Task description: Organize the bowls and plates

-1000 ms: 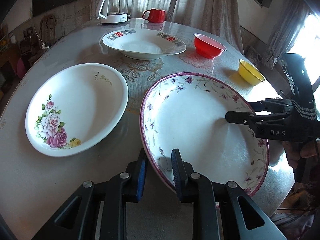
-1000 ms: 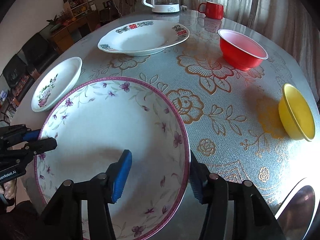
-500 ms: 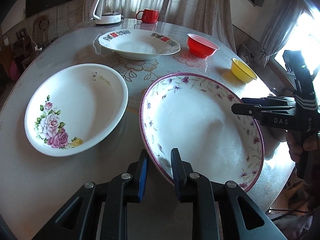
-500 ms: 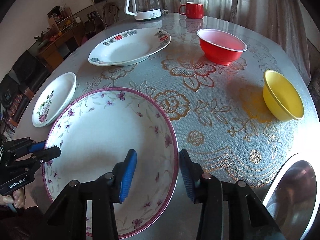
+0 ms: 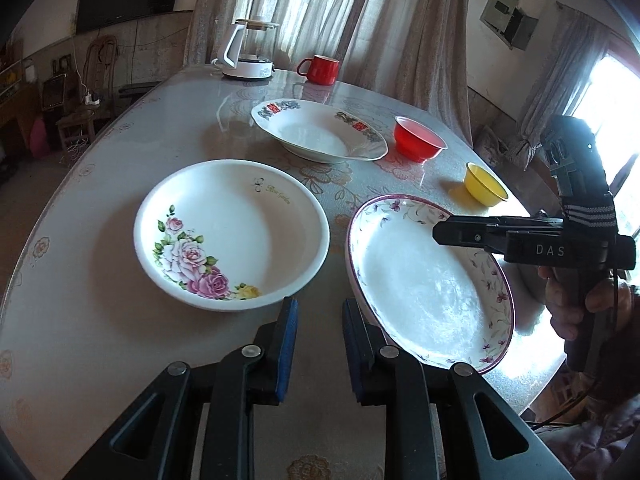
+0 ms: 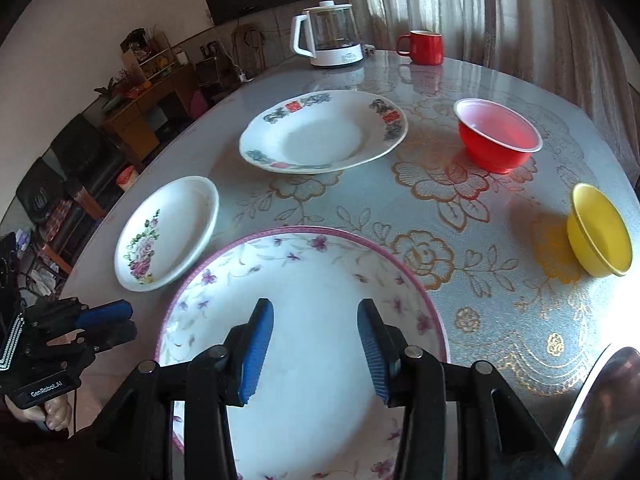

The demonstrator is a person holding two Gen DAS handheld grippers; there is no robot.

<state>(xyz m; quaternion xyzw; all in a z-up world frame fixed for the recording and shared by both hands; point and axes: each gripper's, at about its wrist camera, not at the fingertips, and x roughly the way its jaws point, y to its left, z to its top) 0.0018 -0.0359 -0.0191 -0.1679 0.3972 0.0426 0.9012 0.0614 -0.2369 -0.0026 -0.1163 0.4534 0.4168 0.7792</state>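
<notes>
Purple-rimmed plate (image 5: 424,280) beside rose plate (image 5: 232,236)

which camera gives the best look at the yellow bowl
The right wrist view. There the yellow bowl sits large at the right edge, tipped so its inside and rim show clearly on the table. In the left wrist view it is small and far off, beyond the purple-flowered plate.

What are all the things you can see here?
purple-rimmed plate: one, white, nearest.
rose plate: one, white, left.
patterned plate: one, white, behind them.
red bowl: one, red, right of patterned plate.
yellow bowl: one, yellow, right edge.
kettle: one, clear and white, far edge.
mug: one, red, beside kettle.
table: one, grey, under everything.
left gripper: one, black, open, beside purple-rimmed plate.
right gripper: one, black, jaws just narrowed, gripping nothing, over that plate.
</notes>
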